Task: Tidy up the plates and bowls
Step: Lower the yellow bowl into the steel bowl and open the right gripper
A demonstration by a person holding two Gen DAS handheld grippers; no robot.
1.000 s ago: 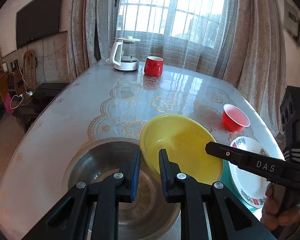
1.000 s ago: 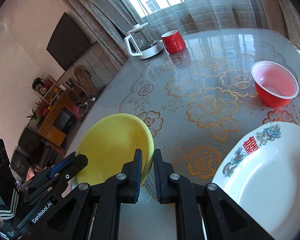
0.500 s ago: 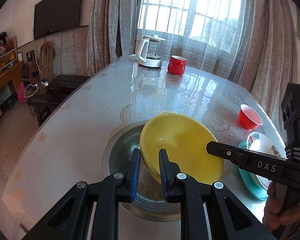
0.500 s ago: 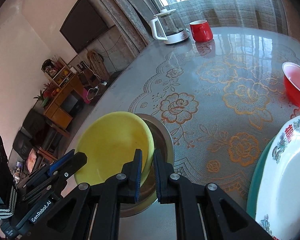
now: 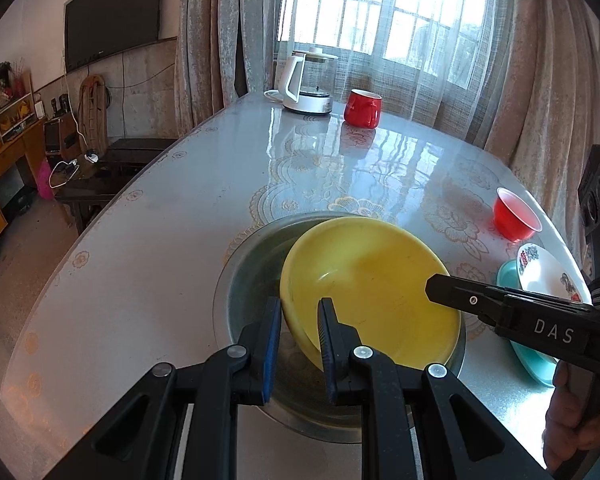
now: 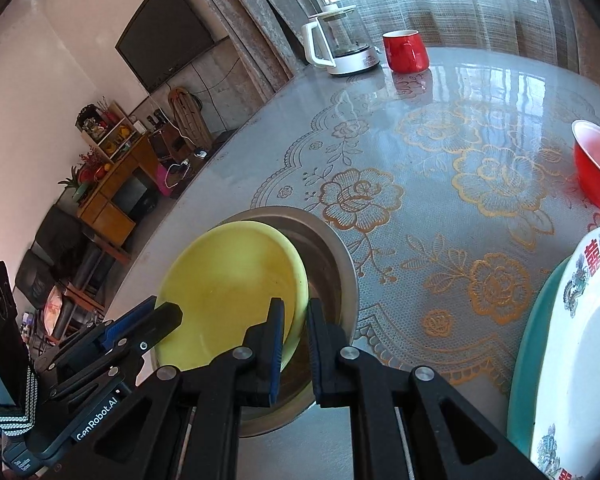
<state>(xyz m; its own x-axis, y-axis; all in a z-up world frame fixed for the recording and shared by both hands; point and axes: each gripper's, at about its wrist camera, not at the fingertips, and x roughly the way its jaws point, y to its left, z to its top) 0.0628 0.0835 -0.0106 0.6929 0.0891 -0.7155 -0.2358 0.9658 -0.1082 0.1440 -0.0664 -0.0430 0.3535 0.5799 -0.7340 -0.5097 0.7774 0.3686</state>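
- You hold the yellow bowl (image 5: 370,288) by opposite rims: the left gripper (image 5: 299,322) and the right gripper (image 6: 296,322) are each clenched on an edge.
- The bowl hangs tilted over the steel basin (image 5: 252,280) on the table (image 5: 148,264), so the step in hand looks like nesting it inside.
- Next, level it, lower it, then release both claws.
- Well apart to your right sit the red bowl (image 6: 594,170) and the white plate (image 6: 580,336) on a teal plate (image 6: 530,340); nothing blocks the basin.
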